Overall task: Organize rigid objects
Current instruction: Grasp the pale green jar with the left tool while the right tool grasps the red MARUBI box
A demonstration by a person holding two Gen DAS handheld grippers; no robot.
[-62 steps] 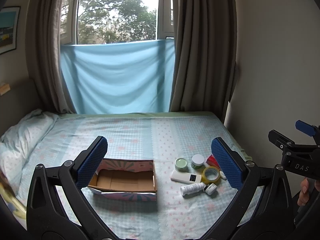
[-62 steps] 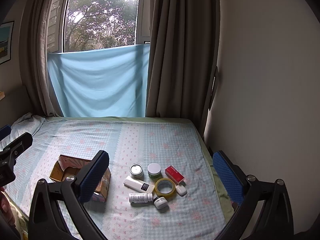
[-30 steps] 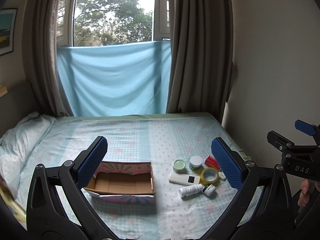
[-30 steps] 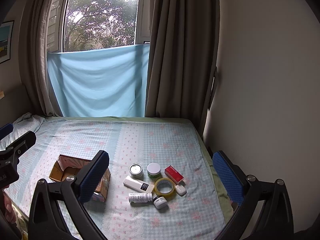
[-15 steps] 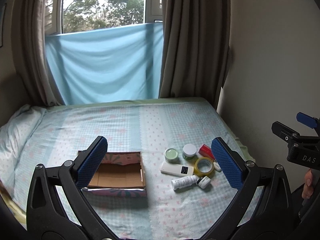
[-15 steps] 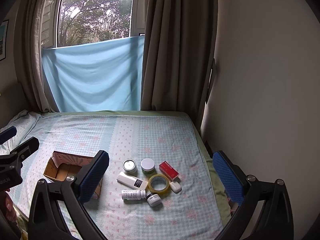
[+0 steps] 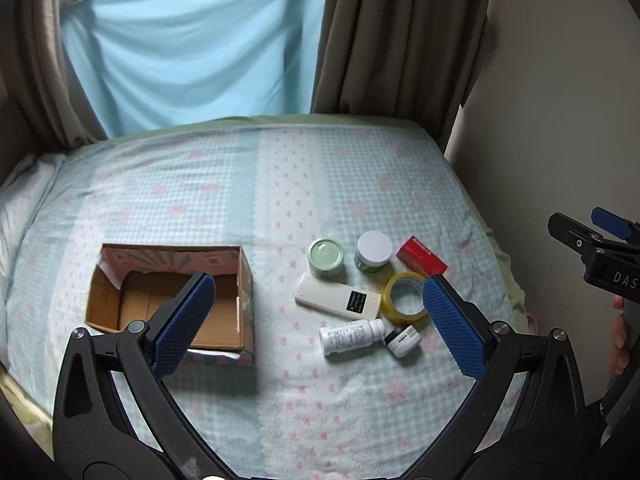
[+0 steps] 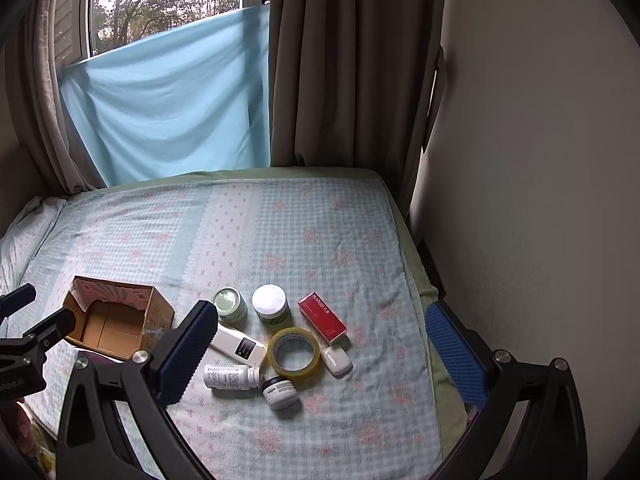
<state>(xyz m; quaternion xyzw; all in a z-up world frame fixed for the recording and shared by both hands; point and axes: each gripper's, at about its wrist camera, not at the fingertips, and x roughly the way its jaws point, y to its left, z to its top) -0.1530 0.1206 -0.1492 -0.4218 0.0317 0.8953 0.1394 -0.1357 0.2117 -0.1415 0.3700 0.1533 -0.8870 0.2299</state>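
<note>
I've dipped both grippers, left [image 7: 318,320] and right [image 8: 320,354], jaws wide and empty, toward the clutter beside the cardboard box [image 7: 168,296]; nothing packed yet

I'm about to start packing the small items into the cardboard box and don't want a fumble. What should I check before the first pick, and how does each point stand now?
1. Left claw open and holding nothing: ok.
2. Right claw open and holding nothing: ok.
3. Cardboard box open on top, with its visible floor bare: ok; part is hidden behind a claw finger.
4. Items separable: not ok. The tape roll crowds the white remote and red carton.
5. White bottle stable: cannot tell; it lies on its side on the bedsheet and may roll.
6. Jar lids shut: ok for the white-lidded jar; cannot tell for the others.
</note>
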